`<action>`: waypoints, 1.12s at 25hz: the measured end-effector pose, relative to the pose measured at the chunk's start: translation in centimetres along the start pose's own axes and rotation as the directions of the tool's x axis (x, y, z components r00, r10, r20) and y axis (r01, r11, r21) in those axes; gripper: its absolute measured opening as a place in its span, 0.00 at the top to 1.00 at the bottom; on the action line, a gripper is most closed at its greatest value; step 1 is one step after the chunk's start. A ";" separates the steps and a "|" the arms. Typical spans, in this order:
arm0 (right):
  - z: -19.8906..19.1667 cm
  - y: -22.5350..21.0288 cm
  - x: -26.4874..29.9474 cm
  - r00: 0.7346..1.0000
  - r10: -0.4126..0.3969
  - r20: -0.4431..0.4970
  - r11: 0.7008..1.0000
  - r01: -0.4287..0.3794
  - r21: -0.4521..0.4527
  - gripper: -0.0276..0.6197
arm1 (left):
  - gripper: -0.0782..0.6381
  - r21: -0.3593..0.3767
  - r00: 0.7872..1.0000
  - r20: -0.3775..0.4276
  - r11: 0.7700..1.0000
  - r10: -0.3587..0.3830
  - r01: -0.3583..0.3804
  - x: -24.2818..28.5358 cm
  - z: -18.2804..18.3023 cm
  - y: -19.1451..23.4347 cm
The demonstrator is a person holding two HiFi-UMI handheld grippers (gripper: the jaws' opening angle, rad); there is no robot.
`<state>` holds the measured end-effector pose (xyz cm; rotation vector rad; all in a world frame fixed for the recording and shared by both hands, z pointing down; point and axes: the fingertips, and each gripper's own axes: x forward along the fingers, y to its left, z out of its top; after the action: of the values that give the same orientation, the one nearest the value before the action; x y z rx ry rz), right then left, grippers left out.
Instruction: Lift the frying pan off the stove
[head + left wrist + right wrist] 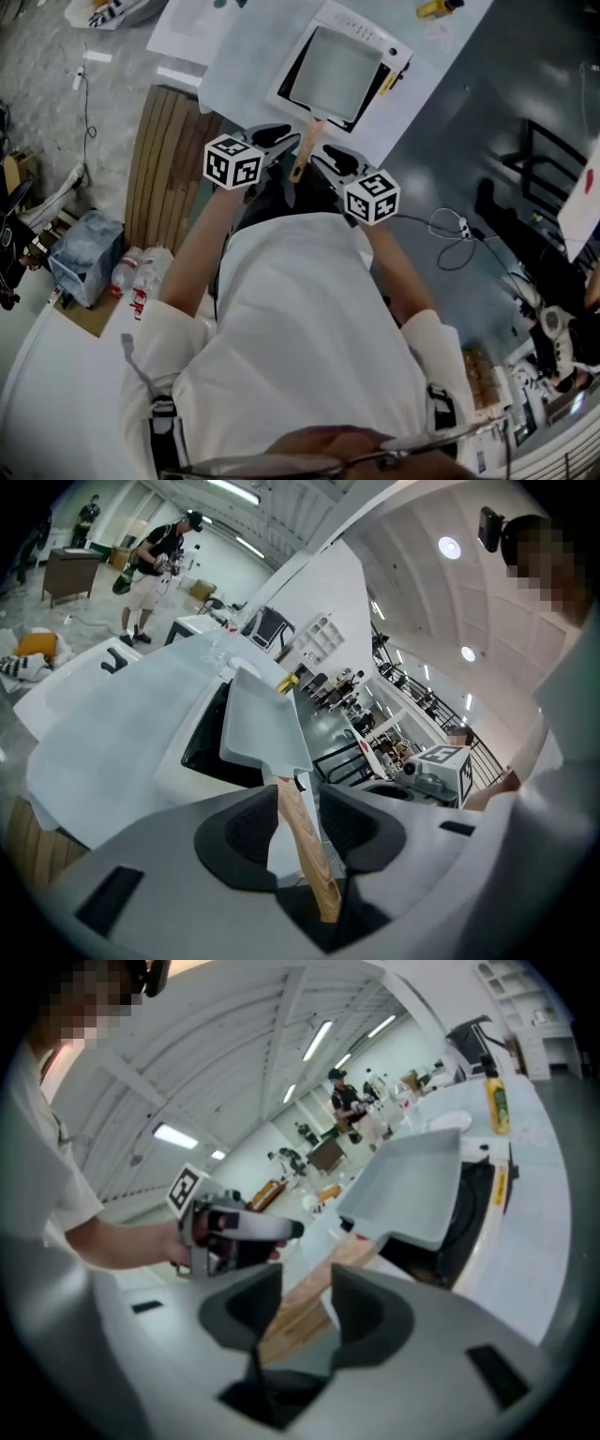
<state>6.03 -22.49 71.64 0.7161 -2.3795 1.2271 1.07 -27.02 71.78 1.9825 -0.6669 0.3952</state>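
Observation:
A square grey frying pan [333,75] sits on a white portable stove [398,52], its wooden handle [300,159] pointing toward me. My left gripper [281,142] is at the handle's left and my right gripper [326,159] at its right. In the left gripper view the handle [305,846] runs between the open jaws of the left gripper [298,822], with a gap on the right side. In the right gripper view the handle [295,1316] lies between the parted jaws of the right gripper [307,1302], and the pan [412,1194] rests on the stove beyond.
The stove stands on a table with a pale cover [244,66]. A yellow bottle [436,7] stands past the stove. A wooden slatted bench [169,159] is left of the table, with water bottles [136,272] on the floor. A person [155,555] stands far off.

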 end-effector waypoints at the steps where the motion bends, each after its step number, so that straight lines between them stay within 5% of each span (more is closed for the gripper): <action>1: -0.3 -0.1 0.4 1.000 0.011 -0.009 1.000 -0.011 0.015 0.69 | 0.65 -0.029 1.000 -0.018 1.000 -0.011 0.010 0.5 -0.3 0.3; 9: -2.6 0.1 3.5 0.991 0.110 -0.082 0.989 -0.101 0.105 0.57 | 0.49 -0.158 0.986 -0.134 0.984 -0.104 0.082 4.3 -2.2 1.7; 19: -3.9 1.3 6.0 0.966 0.230 -0.115 0.963 -0.209 0.173 0.56 | 0.48 -0.171 0.953 -0.214 0.969 -0.214 0.179 7.8 -3.4 1.0; 28: -4.2 2.1 6.6 0.950 0.291 -0.112 0.946 -0.269 0.179 0.60 | 0.56 -0.231 0.937 -0.184 0.940 -0.296 0.252 8.5 -3.3 0.6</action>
<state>-0.15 -19.77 76.08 0.3297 -2.3436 1.5471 7.47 -26.80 78.27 1.7730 -0.2727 0.3490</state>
